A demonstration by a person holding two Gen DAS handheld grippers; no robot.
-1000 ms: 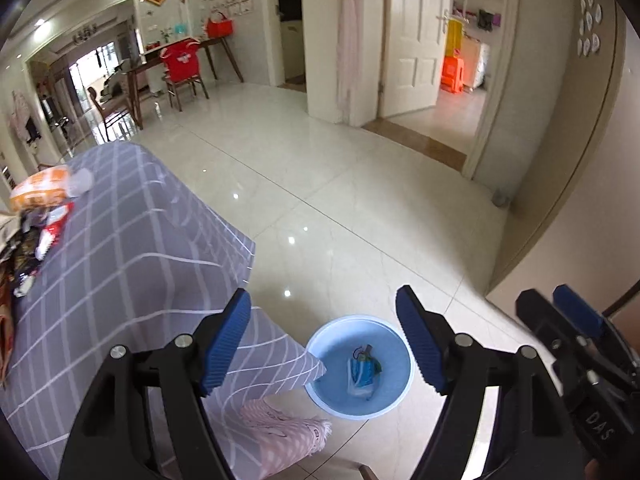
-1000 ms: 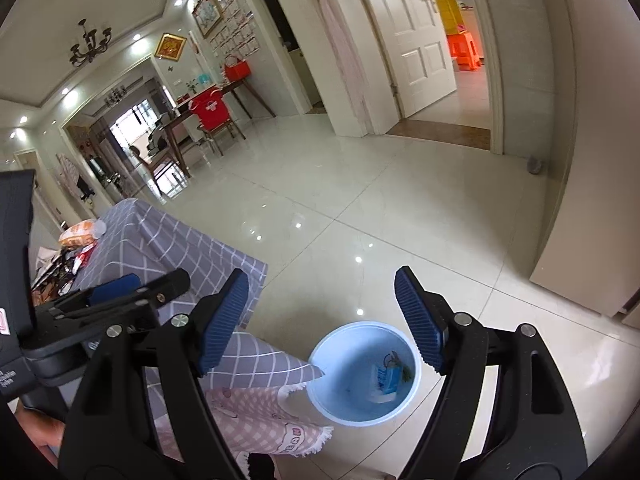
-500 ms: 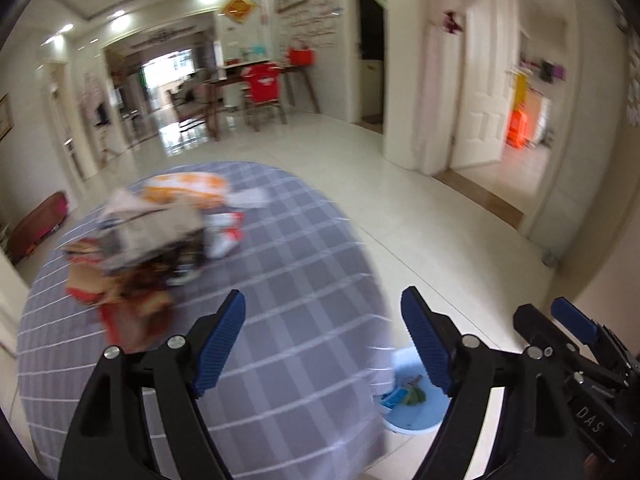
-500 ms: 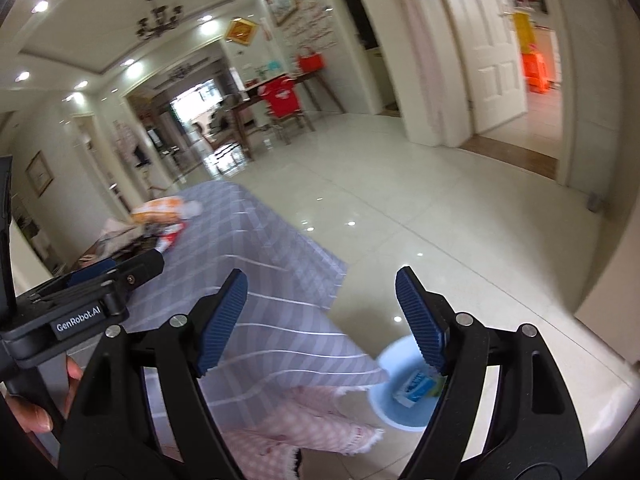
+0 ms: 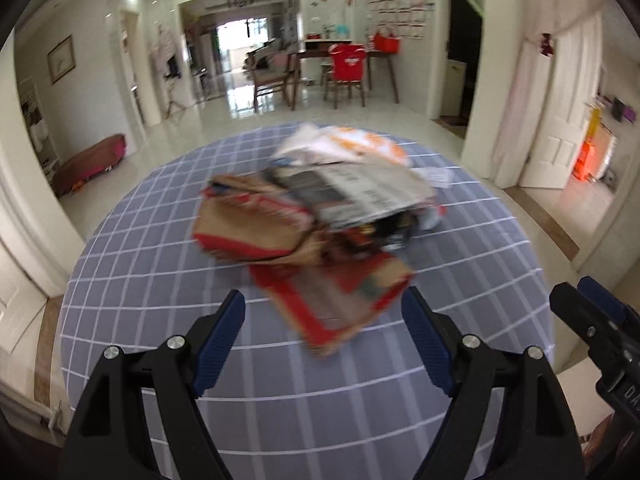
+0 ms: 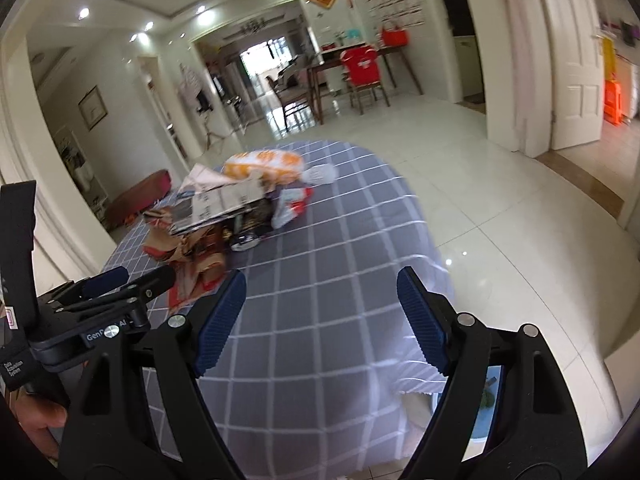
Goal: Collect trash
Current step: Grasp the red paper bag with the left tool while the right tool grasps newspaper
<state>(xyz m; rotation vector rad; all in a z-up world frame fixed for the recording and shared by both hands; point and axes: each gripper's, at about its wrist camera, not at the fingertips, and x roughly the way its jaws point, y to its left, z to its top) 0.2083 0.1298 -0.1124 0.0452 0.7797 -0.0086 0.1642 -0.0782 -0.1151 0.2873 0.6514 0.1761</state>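
The left gripper (image 5: 326,332), 2 black arms tipped with ribbed blue pads, stands wide with nothing between its fingers. In the left wrist view the gap frames the near corner of a flat brown-and-red paper wrapper (image 5: 340,300), the closest piece of the trash pile (image 5: 320,216). That pile of crumpled brown paper, folded newspaper, dark packets and an orange-and-white plastic bag (image 5: 368,142) sits blurred at the centre of the frame, on the round table under a grey cloth with a white grid (image 5: 160,248). Bare cloth runs from the pile to the table's edge on the left, the right and the near side. The right gripper shows at the right edge of this view, beside the table rim.

The right gripper (image 6: 322,312) is also spread wide and empty. In the right wrist view its fingers hang over bare cloth near the table's right edge, well apart from the pile in the upper left. The left gripper sits at the lower left, a hand (image 6: 40,420) on its handle. Low right, behind the right finger, part of a pale blue plastic bin (image 6: 490,400) shows on the floor just beside the hanging cloth, with something green inside. Glossy white floor tiles (image 6: 500,200) lie open across the right of the frame up to the doorways.
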